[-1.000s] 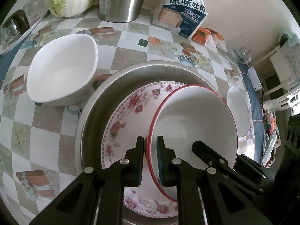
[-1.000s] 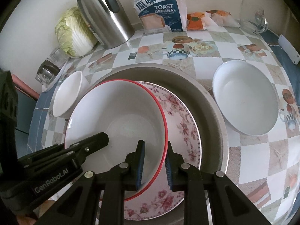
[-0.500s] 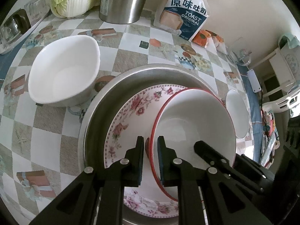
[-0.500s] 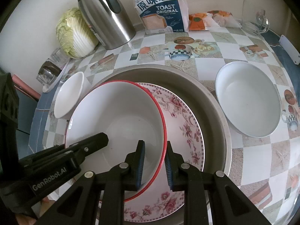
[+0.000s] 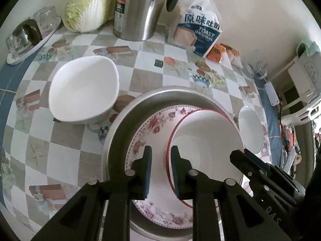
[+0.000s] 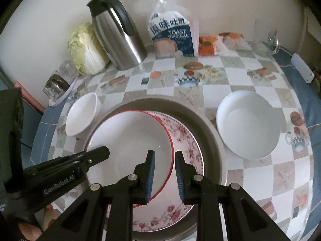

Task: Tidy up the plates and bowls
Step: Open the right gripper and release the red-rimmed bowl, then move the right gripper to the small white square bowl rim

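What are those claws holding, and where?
Nothing. The left gripper, whose jaws have just been opening, and the right gripper both loosely straddle the red-rimmed bowl rim.

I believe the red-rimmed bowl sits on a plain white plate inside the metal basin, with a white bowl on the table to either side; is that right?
Not quite: the plate under the red-rimmed bowl carries a pink floral pattern, as the right wrist view shows. It lies in the metal basin, with a white bowl on either side.
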The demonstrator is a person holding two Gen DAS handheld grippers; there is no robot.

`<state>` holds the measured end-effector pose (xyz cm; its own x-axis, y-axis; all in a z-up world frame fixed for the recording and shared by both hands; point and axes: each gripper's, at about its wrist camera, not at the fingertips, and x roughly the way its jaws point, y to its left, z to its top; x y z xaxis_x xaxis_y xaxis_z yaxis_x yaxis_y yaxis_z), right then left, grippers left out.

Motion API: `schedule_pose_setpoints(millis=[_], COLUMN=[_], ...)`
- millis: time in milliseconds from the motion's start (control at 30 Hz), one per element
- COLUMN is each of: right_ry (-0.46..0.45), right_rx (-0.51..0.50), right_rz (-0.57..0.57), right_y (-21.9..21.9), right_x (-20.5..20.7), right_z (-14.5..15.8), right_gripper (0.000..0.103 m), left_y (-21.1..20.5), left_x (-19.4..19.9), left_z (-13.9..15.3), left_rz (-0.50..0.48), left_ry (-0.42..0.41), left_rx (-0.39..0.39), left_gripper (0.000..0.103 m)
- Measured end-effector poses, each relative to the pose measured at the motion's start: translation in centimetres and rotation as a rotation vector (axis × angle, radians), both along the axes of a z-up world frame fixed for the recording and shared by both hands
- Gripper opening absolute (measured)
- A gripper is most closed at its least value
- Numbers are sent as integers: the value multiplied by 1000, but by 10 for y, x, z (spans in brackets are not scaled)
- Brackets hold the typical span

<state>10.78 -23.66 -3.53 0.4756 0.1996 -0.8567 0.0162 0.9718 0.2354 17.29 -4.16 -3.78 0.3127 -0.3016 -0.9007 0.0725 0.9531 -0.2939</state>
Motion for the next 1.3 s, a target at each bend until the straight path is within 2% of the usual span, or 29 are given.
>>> schedule_pose_setpoints(millis=[200,267,400,500,533,567,600,633,700,767,900,1067,1300], right_ry=[-22,-24,-27,-33,-38,-42,-50,-56,-61,-68,-76,-91,-100], right_rx=[-17,-19,-34,-42,-47,-51,-59,-62,-61,-67,-68,-76,-95], right_rz=[-10,-19,-38,-31,-30,-29,-26,-23,-15,-12,-4,5,3], right_y=[-2,-4,-7,-6,-5,-4,-3,-2,1,3,5,9,14], right_x=[-4,-5,-6,-6,-7,-7,-8,-8,-8,-8,-8,-8,-7], right_z=[7,7,7,7,8,8,8,8,8,8,8,9,8], right_gripper=[23,23,23,25,31,44,50,55,57,68,77,93,102], left_y=[9,13,23,29,30,32,34,35,37,39,45,59,83], left_x=[-2,-3,-3,-2,-2,-2,-2,-2,-2,-3,-2,1,6], left_z=[12,16,21,22,21,21,21,20,19,17,18,20,20], left_rz=[36,57,92,117,124,132,140,146,157,164,195,236,315], left_ry=[-32,-42,-64,-75,-77,-80,-82,-83,-85,-86,-102,-115,-128], left_rx=[-2,6,15,38,44,50,57,63,79,97,119,122,113], left_gripper=[34,44,55,69,72,73,74,77,81,87,89,90,91])
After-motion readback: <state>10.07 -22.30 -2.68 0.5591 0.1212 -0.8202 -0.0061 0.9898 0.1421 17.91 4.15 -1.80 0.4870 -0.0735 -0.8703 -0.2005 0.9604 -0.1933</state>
